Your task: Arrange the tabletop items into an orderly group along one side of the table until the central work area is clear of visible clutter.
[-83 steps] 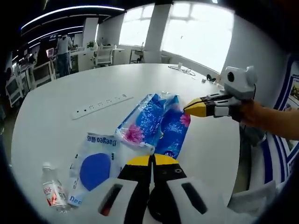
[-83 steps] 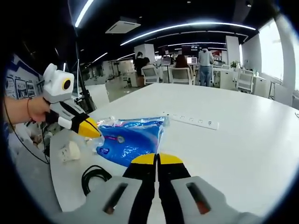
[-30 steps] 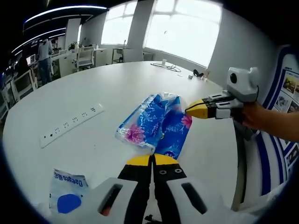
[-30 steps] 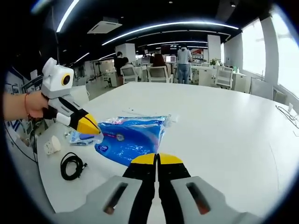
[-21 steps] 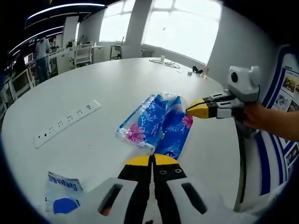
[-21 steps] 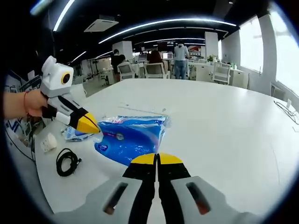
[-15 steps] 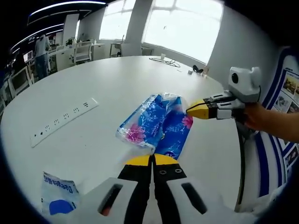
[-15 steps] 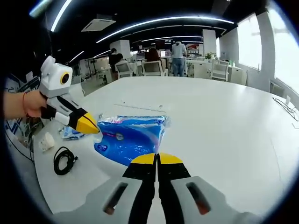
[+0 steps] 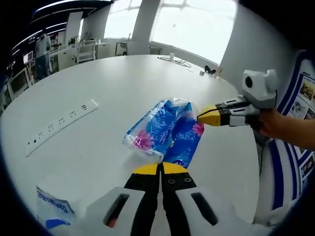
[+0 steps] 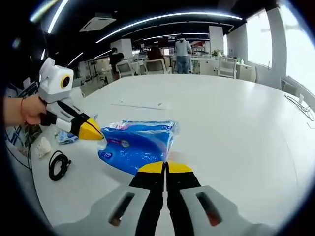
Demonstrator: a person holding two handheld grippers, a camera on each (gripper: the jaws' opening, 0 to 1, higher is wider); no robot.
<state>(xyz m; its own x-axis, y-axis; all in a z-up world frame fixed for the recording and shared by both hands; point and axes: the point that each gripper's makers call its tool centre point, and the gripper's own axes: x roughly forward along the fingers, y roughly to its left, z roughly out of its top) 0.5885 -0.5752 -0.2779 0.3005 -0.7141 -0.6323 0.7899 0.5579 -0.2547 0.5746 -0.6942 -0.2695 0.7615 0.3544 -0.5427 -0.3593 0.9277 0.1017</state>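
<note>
An open-plan office spreads beyond a large round white table (image 9: 123, 83). Bright windows (image 9: 197, 24) line the far wall ahead of the left tongs, with a white column (image 9: 138, 22) between them. Ahead of the right tongs, curved ceiling light strips (image 10: 162, 19) glow over rows of desks, white chairs (image 10: 226, 66) and monitors, where people stand and sit (image 10: 183, 51). A blue-and-white wall panel (image 9: 302, 98) stands to the right of the left tongs.

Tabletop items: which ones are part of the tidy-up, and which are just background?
Job: blue tissue pack, held between left gripper and right gripper; power strip; blue-and-white pouch; black cable coil.

Lying about: office chairs; cables by window.
</note>
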